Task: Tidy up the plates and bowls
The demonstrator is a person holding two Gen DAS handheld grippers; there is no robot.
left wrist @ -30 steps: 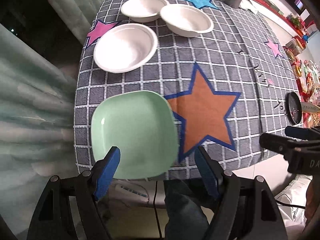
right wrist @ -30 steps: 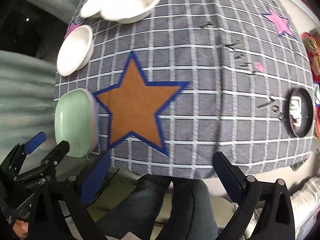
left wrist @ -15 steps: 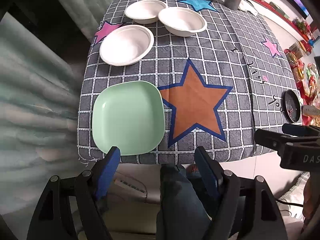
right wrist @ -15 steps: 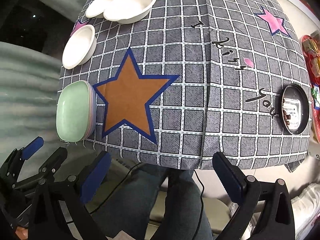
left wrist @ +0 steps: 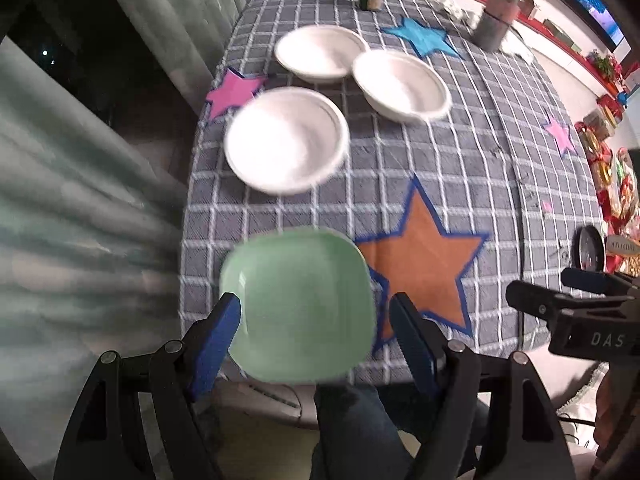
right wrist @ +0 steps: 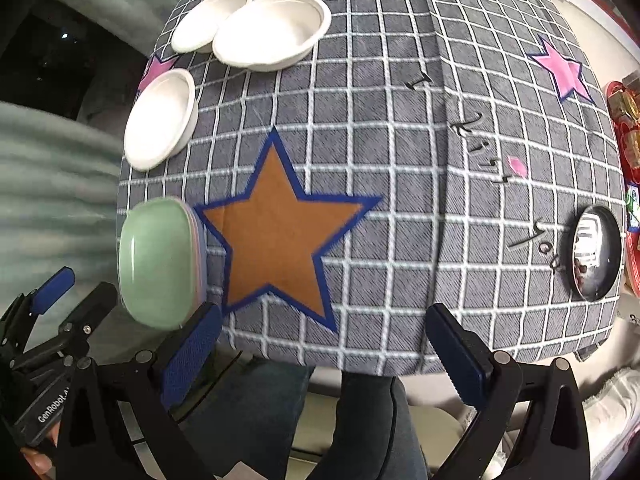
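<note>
Judging from how things lie, the sorting is only part done. The green plate sits at the near left corner of the table, its front edge reaching the table's edge; in the right wrist view a pinkish rim shows just under it, so it seems to top a small stack, though how many plates lie beneath cannot be told. Three white bowls remain loose: the near bowl stands alone beyond the plate, by the pink star; the far bowl and the right bowl touch or overlap at their rims farther back. None is nested in another, so stacking the bowls looks like the work left.

The left gripper hangs above the plate with its jaws spread and nothing between them; the plate is seen through the gap, not gripped. The right gripper hovers over the near table edge, jaws likewise wide and empty. A dark round dish lies far off at the right edge, apart from the rest.
</note>
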